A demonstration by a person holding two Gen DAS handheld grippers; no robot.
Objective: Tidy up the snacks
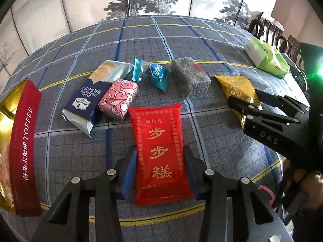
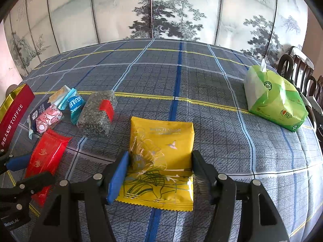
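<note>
A red snack packet (image 1: 161, 153) lies on the plaid tablecloth between the fingers of my left gripper (image 1: 160, 157), which is open around it. It also shows in the right wrist view (image 2: 47, 159). A yellow packet (image 2: 161, 161) lies between the fingers of my right gripper (image 2: 160, 161), also open; it shows in the left wrist view (image 1: 238, 92). Behind lie a navy cracker pack (image 1: 94, 96), a pink wrapped block (image 1: 118, 98), a blue candy (image 1: 158, 75) and a clear pack of dark seeds (image 1: 188, 79).
A red and gold toffee box (image 1: 22, 147) stands at the left edge. A green tissue pack (image 2: 274, 98) sits at the far right, with dark wooden chairs (image 2: 298, 74) beyond it. A painted folding screen (image 2: 181, 10) stands behind the table.
</note>
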